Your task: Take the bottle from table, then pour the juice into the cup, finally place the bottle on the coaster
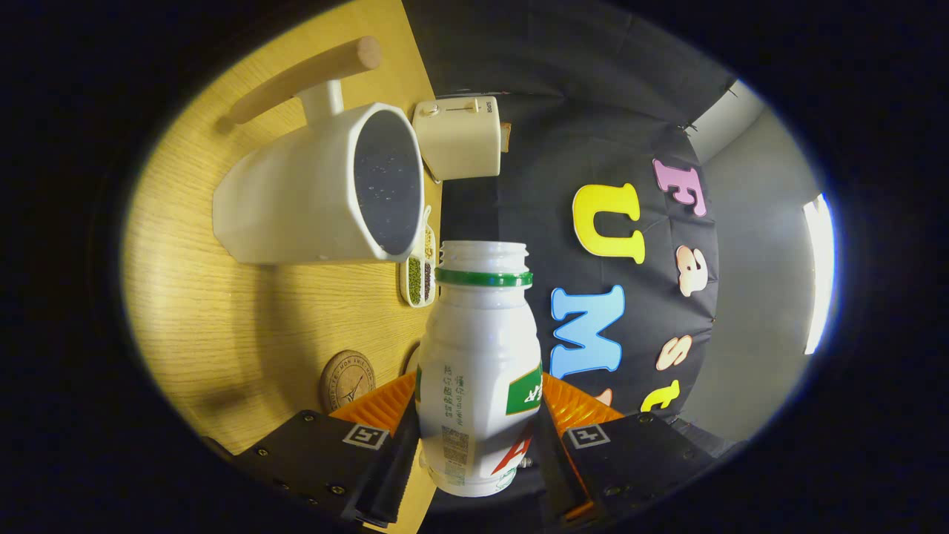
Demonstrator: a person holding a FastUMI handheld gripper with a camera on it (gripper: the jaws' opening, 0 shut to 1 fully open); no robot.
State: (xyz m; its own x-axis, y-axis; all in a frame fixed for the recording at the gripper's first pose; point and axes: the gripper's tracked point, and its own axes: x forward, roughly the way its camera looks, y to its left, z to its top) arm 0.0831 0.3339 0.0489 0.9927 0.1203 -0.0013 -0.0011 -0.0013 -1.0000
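My gripper is shut on a white plastic bottle with a green neck ring and no cap, both fingers pressing its sides. The whole view is rolled on its side, so the wooden table stands like a wall beside the bottle. Beyond the bottle's open mouth is a white cup with a dark inside and a wooden stick handle; the mouth is near the cup's rim but apart from it. A round cork coaster lies on the table close to one finger.
A cream toaster stands beyond the cup near the table's edge. A small divided dish of beans and grains sits between the cup and the bottle. The black cloth wall hangs past the table's edge.
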